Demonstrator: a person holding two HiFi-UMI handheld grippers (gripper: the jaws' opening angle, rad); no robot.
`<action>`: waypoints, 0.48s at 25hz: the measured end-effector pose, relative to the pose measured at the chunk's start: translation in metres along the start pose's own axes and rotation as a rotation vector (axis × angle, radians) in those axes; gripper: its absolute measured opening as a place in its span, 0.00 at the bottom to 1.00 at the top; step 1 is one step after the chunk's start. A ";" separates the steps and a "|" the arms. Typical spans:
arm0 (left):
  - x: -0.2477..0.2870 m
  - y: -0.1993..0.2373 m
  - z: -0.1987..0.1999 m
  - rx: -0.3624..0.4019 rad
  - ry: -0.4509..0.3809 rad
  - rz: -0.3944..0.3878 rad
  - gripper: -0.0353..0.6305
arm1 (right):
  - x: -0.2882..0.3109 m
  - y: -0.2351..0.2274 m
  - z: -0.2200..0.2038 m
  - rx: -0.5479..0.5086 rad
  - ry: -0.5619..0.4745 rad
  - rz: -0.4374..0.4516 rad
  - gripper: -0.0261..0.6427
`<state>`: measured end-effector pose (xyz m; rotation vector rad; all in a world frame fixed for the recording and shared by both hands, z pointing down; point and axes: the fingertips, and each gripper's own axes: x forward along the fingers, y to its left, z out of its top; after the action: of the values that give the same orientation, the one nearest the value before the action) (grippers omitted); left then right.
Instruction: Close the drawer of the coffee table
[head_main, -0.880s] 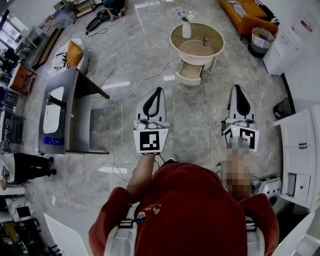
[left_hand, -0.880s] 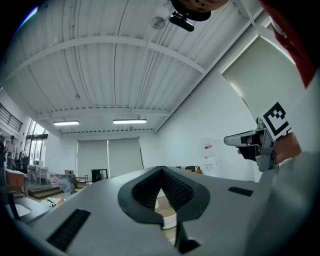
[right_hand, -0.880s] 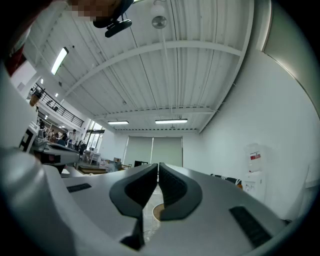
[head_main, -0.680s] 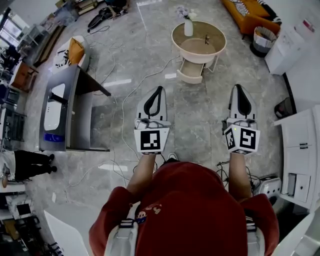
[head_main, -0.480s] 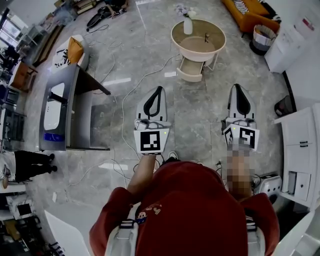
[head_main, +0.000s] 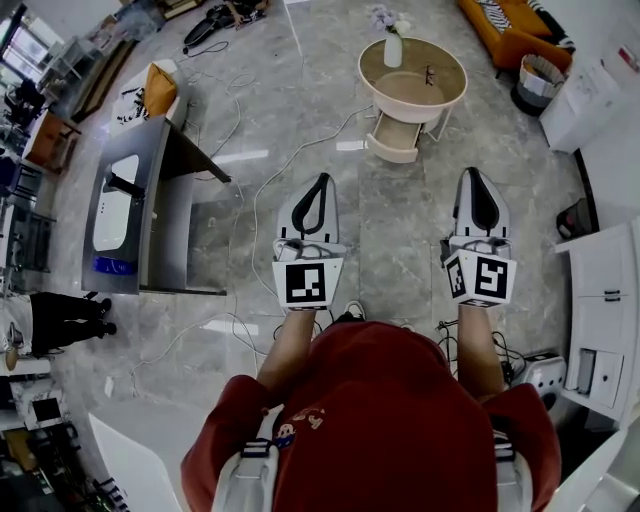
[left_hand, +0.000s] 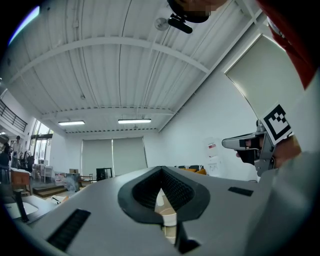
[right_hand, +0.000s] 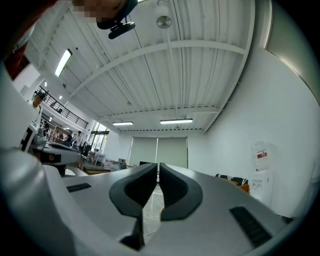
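Note:
The round coffee table (head_main: 445, 100) stands on the marble floor at the top of the head view, well ahead of both grippers. Its cream drawer (head_main: 393, 140) is pulled out toward me. A white vase (head_main: 393, 50) and a small dark object stand on the tabletop. My left gripper (head_main: 322, 178) is held level at centre left, shut with nothing in it. The table and vase (left_hand: 161, 200) show through the hollow between its pads in the left gripper view. My right gripper (head_main: 474, 172) is held level at centre right, its pads (right_hand: 172, 187) almost touching, nothing between them.
A grey metal desk (head_main: 150, 215) stands at the left, with cables (head_main: 250, 200) trailing across the floor between it and the table. An orange sofa (head_main: 505, 25) and a bin (head_main: 540, 80) sit at the top right. White cabinets (head_main: 600, 300) line the right side.
The head view has shifted, so the coffee table sits slightly further right and higher in the picture. Both grippers keep the same pose, side by side and shut.

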<state>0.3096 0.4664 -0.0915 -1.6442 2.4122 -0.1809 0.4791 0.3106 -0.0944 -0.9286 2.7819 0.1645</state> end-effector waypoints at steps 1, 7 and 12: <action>-0.003 0.007 -0.003 -0.002 0.022 0.003 0.07 | 0.003 0.006 -0.001 0.001 0.001 0.001 0.08; -0.016 0.053 -0.014 -0.003 -0.009 0.038 0.07 | 0.016 0.041 -0.007 -0.006 0.000 -0.017 0.08; -0.019 0.081 -0.025 -0.030 -0.049 0.061 0.07 | 0.024 0.050 -0.014 0.007 0.016 -0.056 0.08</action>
<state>0.2368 0.5138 -0.0831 -1.5665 2.4356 -0.0943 0.4283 0.3343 -0.0839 -1.0091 2.7652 0.1397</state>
